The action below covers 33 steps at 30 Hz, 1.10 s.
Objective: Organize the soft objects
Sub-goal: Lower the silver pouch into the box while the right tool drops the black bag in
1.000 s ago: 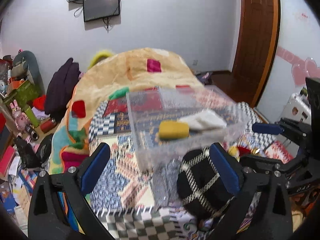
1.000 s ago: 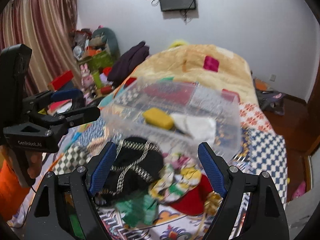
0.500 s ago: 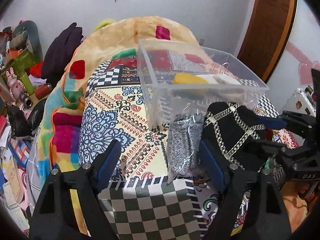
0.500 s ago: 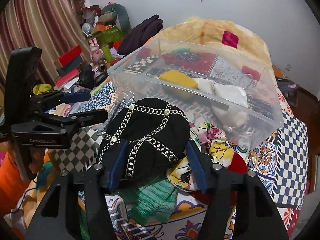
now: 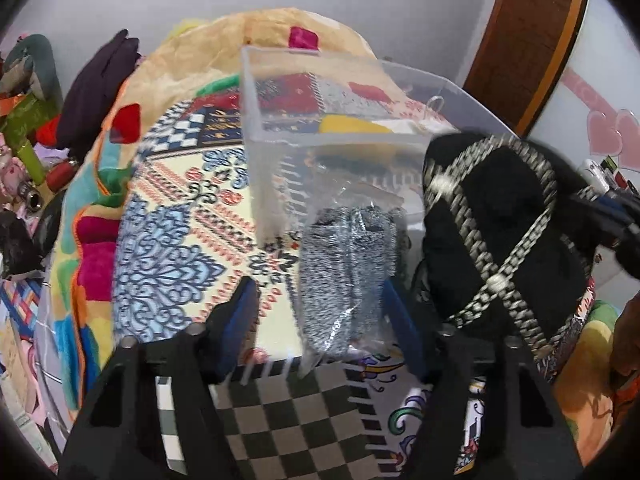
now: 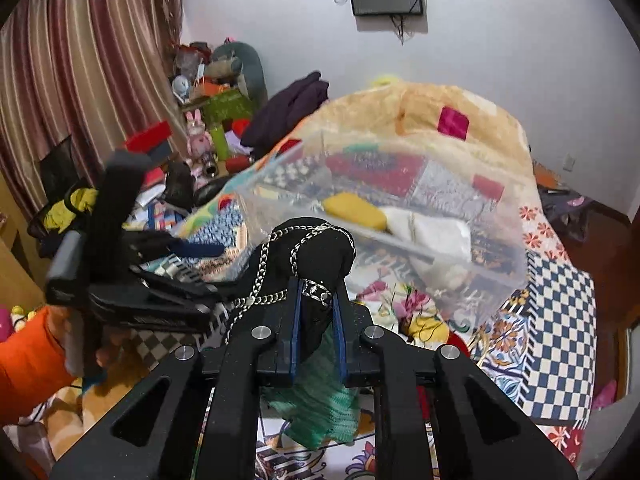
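The clear bin [image 6: 460,248] sits on the bed [image 5: 168,248]. My right tool [image 6: 316,320] has just clamped the black chained hat [image 6: 312,256], lifted beside it; my left tool [image 5: 320,320], seemingly gaping (blurred), straddles the bagged grey socks [image 5: 348,272].

Black hat [image 6: 310,256]: matt knit cloth, crossed by shiny metal-look chain. Storage bin [image 5: 344,120]: clear, glossy plastic. Speckled grey knit [image 5: 346,276]: in crinkled transparent film. Bedcover [image 5: 172,248]: printed matt cloth. Door [image 5: 524,40]: brown wood.

The black hat [image 6: 308,256] hides the green knit's [image 6: 316,404] top.
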Each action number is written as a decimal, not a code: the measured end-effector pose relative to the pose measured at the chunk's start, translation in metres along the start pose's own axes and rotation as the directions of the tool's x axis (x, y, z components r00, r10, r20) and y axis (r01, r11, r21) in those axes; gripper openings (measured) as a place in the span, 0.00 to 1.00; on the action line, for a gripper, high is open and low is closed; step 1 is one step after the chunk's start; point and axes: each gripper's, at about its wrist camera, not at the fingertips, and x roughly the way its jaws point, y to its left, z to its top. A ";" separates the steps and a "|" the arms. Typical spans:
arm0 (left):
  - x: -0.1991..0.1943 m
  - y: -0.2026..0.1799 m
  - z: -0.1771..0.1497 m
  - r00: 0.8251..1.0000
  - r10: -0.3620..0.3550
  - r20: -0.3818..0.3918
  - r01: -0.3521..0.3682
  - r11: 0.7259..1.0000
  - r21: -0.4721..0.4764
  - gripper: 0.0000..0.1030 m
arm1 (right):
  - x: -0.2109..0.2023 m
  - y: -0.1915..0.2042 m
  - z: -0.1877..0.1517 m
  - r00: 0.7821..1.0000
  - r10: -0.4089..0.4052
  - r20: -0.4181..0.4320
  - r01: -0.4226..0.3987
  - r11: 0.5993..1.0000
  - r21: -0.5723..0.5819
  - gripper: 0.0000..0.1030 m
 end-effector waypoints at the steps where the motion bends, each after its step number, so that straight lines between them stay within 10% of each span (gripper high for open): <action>1: 0.001 -0.001 0.000 1.000 -0.017 -0.003 0.017 1.000 -0.002 0.52 | -0.004 0.000 0.001 1.000 0.003 0.012 -0.003 1.000 0.003 0.12; 10: -0.015 -0.011 -0.004 0.999 -0.028 0.037 0.027 0.999 0.042 0.19 | -0.029 0.000 0.019 0.992 0.003 0.129 -0.006 1.000 0.022 0.12; 33: -0.108 -0.012 0.058 0.946 -0.016 0.323 0.007 1.000 0.028 0.15 | -0.059 -0.027 0.077 0.932 -0.141 0.333 0.114 0.989 0.099 0.12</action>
